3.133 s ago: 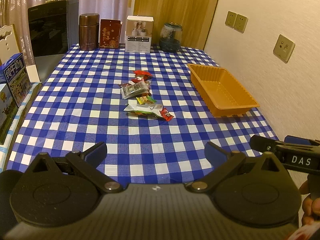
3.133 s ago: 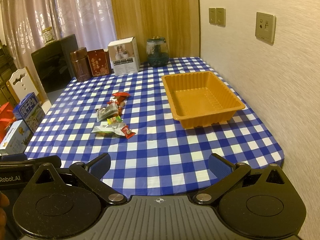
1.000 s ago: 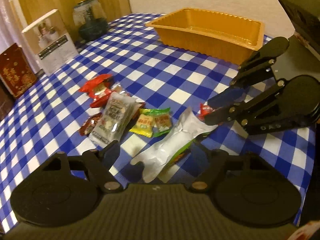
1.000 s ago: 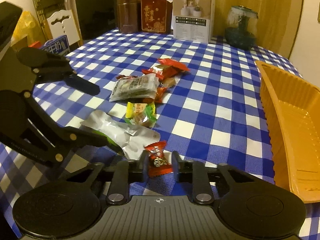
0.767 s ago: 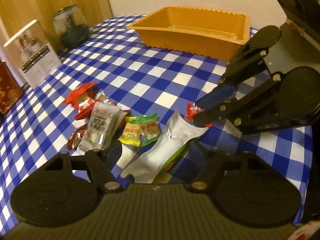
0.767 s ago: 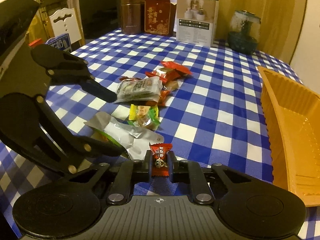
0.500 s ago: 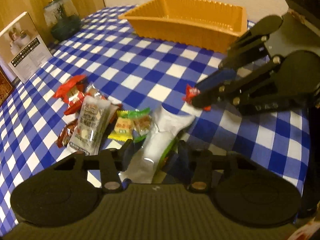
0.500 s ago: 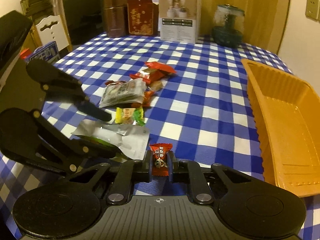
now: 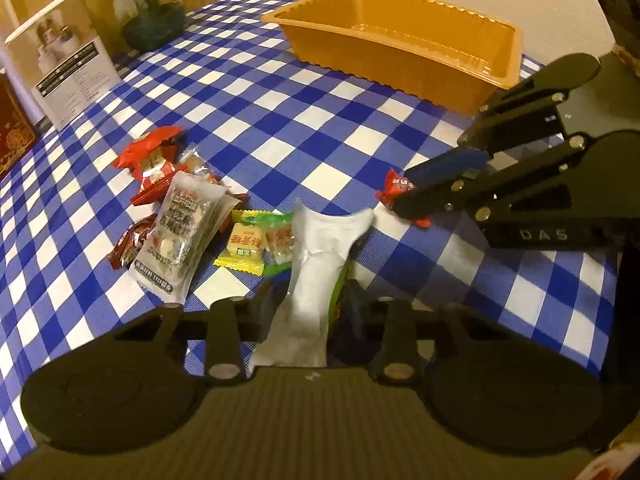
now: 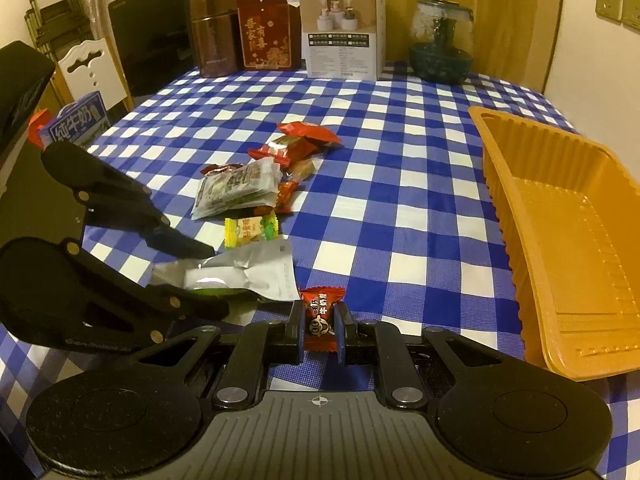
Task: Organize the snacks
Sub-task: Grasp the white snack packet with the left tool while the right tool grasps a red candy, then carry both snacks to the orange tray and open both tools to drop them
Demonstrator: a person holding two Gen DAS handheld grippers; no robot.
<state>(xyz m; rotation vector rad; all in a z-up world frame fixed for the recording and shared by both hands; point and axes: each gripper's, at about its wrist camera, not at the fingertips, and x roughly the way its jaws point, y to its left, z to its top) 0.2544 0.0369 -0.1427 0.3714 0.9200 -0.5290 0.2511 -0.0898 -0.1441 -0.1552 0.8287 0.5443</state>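
A surface covered in a blue and white checked cloth (image 10: 400, 184) carries a loose heap of wrapped snacks near its middle. An empty orange tray (image 10: 496, 184) stands well apart from the heap on the right, by the wall, most likely the place where the snacks are meant to be gathered.

The right gripper (image 10: 320, 330) has its jaws shut tight on a small red candy (image 10: 322, 318), which stands upright between them, its twisted top end poking above the jaw tips. The left wrist view suggests the candy is held clear of the cloth, probably ready to be carried to the tray.

The left gripper (image 9: 307, 306) has its jaws closing around a long white packet (image 9: 320, 256). The packet runs straight out from between the jaws, its near end deep between them, its far end flared and pointing towards the tray. The pads appear to touch its two sides, and a green wrapper edge shows beneath it. Whether it has left the cloth cannot be told.

Just left of the packet lie two small yellow and green sweets (image 9: 256, 240), then a clear bag of biscuits (image 9: 180, 228) and several red wrappers (image 9: 152, 160), all untouched. Boxes, a tin and a glass jar (image 10: 440, 48) line the far edge.
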